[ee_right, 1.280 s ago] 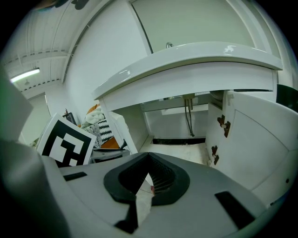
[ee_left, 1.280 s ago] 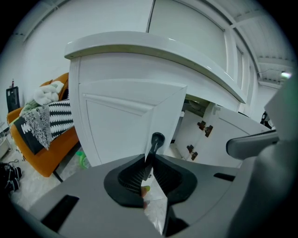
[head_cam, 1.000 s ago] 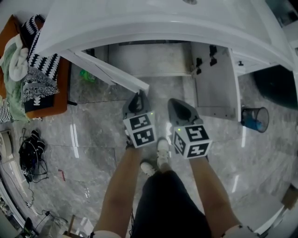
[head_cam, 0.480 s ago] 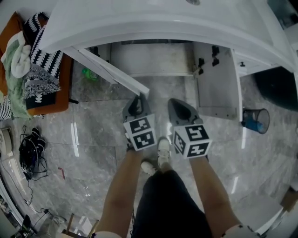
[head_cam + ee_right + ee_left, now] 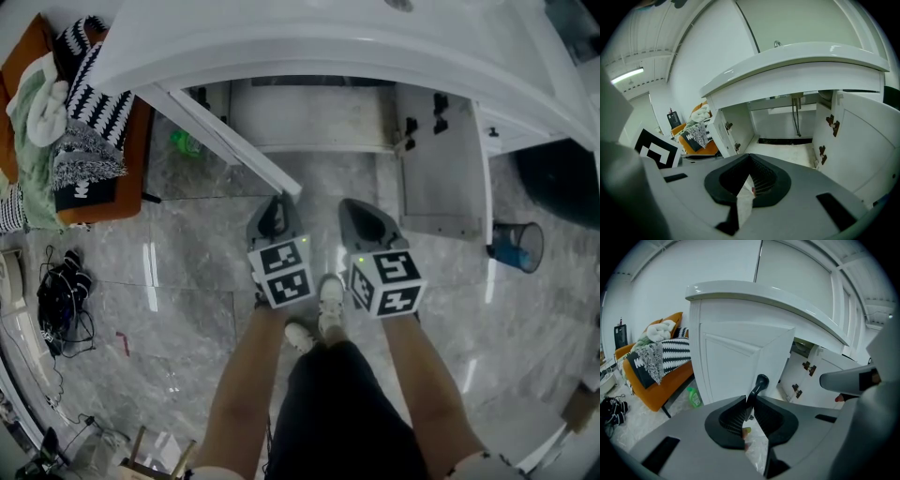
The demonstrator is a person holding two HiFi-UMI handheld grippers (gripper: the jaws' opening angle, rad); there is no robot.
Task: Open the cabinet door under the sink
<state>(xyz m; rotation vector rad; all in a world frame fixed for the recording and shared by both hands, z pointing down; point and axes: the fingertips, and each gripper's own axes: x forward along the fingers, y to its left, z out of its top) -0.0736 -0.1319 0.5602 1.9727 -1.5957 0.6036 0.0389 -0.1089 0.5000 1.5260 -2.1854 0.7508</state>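
Doors of the cabinet (image 5: 309,117) under the sink (image 5: 328,42) are both found swung out. The left door (image 5: 234,145) is seen edge-on in the head view, running toward 11 o'clock from the left gripper (image 5: 275,208). The right door (image 5: 439,169) stands fully open at 1 o'clock of the right gripper (image 5: 361,214), with its hinge plates exposed. The left door is judged to be held at its free edge so that it can be drawn outward on its hinges.

In the left gripper view the jaws are closed to a narrow gap on the black handle (image 5: 759,383). Its stem is clamped between the ribbed pads (image 5: 733,420), and its knob end projects beyond them at 12 o'clock. The right gripper's jaws are shut together with nothing between them. They are pointed into the open cabinet, where a drain pipe (image 5: 794,117) is visible at 1 o'clock. The task is judged largely done.
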